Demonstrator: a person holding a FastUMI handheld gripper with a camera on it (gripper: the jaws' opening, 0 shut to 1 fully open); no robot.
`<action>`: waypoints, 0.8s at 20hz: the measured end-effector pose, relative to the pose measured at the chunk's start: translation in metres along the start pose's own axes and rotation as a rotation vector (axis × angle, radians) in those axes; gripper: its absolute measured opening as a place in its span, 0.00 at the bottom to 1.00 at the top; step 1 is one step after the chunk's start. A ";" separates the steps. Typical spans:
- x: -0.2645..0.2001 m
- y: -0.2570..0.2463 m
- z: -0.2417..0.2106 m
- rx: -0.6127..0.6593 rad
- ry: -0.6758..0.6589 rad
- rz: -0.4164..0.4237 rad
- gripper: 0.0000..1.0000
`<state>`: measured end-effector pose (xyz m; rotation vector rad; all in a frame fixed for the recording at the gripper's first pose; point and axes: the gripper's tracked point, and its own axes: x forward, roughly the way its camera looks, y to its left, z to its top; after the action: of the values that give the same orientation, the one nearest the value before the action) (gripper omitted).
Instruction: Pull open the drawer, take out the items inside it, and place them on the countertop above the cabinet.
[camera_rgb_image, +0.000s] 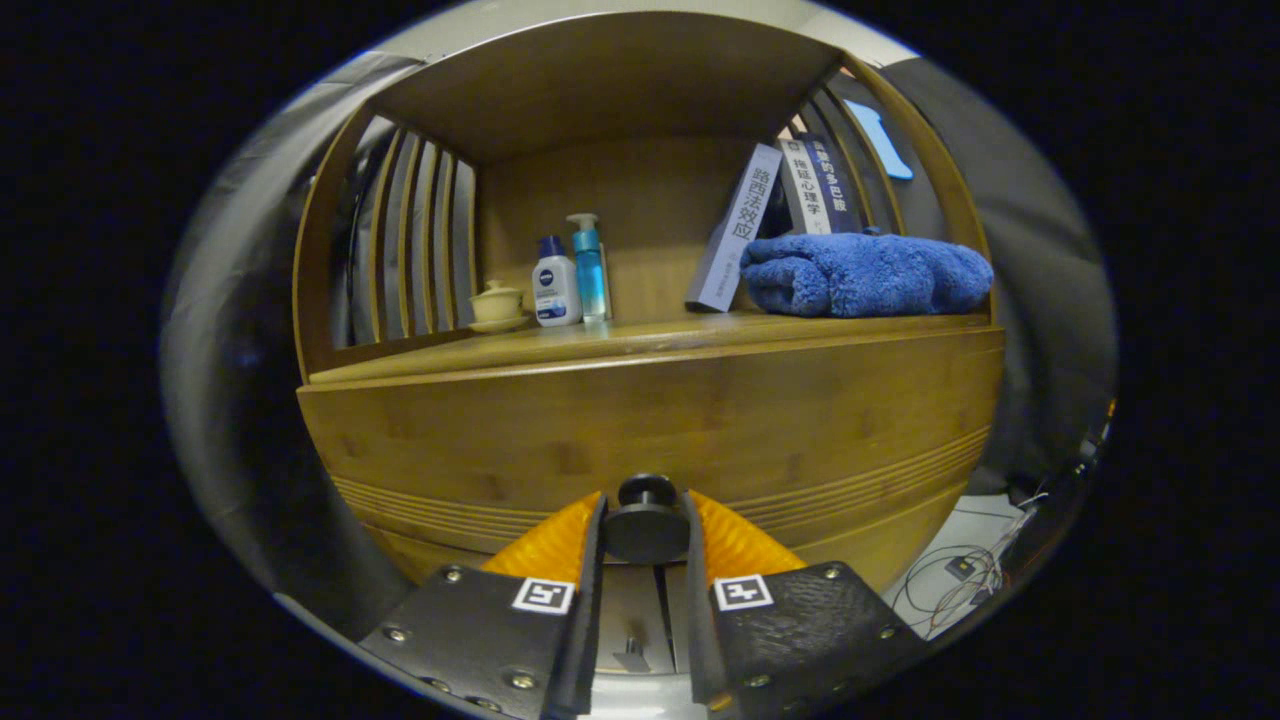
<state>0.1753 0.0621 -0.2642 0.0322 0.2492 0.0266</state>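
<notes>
My jaws grip the round black drawer knob (645, 520), one finger on each side. The knob sits on the bamboo drawer front (650, 430), which looks shut. The wooden worktop (640, 338) above carries a folded blue towel (865, 275).

Honey-brown bamboo cabinet (650, 420), fine grooved lines low on drawer front (700, 450). Black round knob (647, 520) between the gripper (645, 545) fingers, both pressing it. Far left on surface (600, 335): cream lidded cup (497, 302), white bottle (556, 287) with dark blue cap, clear blue pump bottle (589, 268). Right: blue fluffy towel (865, 275), grey book (735, 230), dark navy book (820, 185).
</notes>
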 end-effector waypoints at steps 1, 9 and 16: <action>0.001 0.001 0.001 0.029 0.003 0.006 0.37; 0.002 0.002 0.001 -0.034 -0.003 0.037 0.37; -0.019 0.002 -0.005 -0.040 0.000 0.012 0.30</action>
<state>0.1560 0.0633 -0.2641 -0.0060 0.2485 0.0430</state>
